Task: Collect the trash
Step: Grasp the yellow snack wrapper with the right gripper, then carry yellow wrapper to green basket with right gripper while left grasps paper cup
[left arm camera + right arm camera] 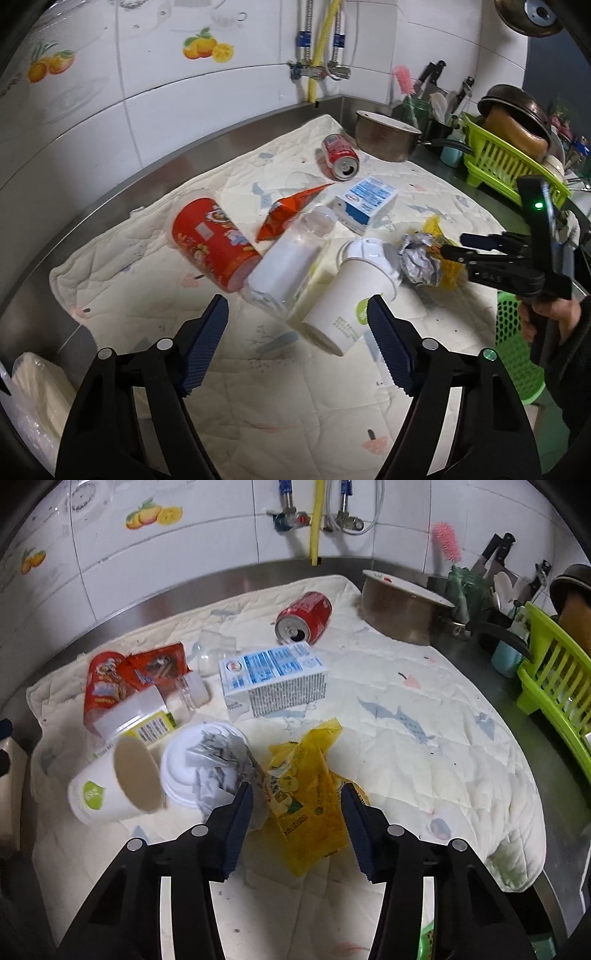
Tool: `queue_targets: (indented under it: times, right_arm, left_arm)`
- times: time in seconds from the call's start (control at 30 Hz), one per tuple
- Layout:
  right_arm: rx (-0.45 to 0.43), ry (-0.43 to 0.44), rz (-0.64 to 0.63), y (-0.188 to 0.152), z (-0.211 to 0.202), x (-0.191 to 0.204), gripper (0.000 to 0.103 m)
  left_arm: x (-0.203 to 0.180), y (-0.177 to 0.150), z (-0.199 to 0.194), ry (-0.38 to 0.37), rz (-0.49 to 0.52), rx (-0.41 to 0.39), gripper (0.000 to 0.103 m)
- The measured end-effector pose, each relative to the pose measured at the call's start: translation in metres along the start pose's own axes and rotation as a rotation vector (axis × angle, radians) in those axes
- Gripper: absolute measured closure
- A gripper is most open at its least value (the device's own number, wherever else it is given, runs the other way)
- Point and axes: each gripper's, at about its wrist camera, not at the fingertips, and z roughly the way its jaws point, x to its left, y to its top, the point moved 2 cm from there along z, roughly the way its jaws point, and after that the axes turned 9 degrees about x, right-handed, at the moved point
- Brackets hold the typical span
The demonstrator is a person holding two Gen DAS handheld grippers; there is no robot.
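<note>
Right gripper (297, 814) straddles yellow wrapper (310, 805); pad contact unclear.

- The right gripper (297, 805) straddled the yellow wrapper (312, 805), whose lower part lay behind its fingers; whether the pads pressed it could not be told.
- The foil (221, 771) hid much of the lid (177, 771).
- In the left wrist view, the cup (347, 295) hid its own base behind the left gripper's right finger (388, 343).
- The red tube (103, 690) was half covered by the red packet (159, 664) and bottle (136, 709).
- The green rack (554, 690) ran off the right edge.
- The hand (554, 317) was cut by the frame edge.
- Carton (273, 675) print was too small to read.
</note>
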Motion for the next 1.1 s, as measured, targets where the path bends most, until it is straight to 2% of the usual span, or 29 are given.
queue_targets:
  times: [0.1, 0.23, 0.37, 0.53, 0.8, 1.0, 1.1]
  right_arm:
    - [0.009, 0.004, -0.005, 0.0, 0.007, -0.001, 0.055]
    - [0.025, 0.024, -0.006, -0.001, 0.015, -0.002, 0.071]
    - [0.021, 0.033, -0.002, -0.002, 0.013, 0.0, 0.081]
    - [-0.013, 0.051, 0.031, -0.005, -0.003, -0.001, 0.082]
    - [-0.101, 0.044, 0.107, -0.027, -0.053, -0.006, 0.082]
    - [-0.123, -0.028, 0.214, -0.071, -0.088, -0.028, 0.082]
    - [-0.103, -0.072, 0.273, -0.099, -0.095, -0.043, 0.082]
  left_arm:
    - [-0.006, 0.004, 0.002, -0.029, 0.031, -0.007, 0.03]
    - [-0.017, 0.007, 0.013, -0.058, 0.086, 0.013, 0.03]
    - [-0.029, 0.009, 0.032, -0.103, 0.146, 0.039, 0.03]
    - [-0.038, 0.014, 0.06, -0.17, 0.182, 0.086, 0.031]
    - [-0.04, 0.017, 0.087, -0.165, 0.207, 0.124, 0.03]
    - [-0.043, 0.017, 0.096, -0.18, 0.239, 0.141, 0.029]
    - [-0.047, 0.014, 0.101, -0.185, 0.257, 0.153, 0.029]
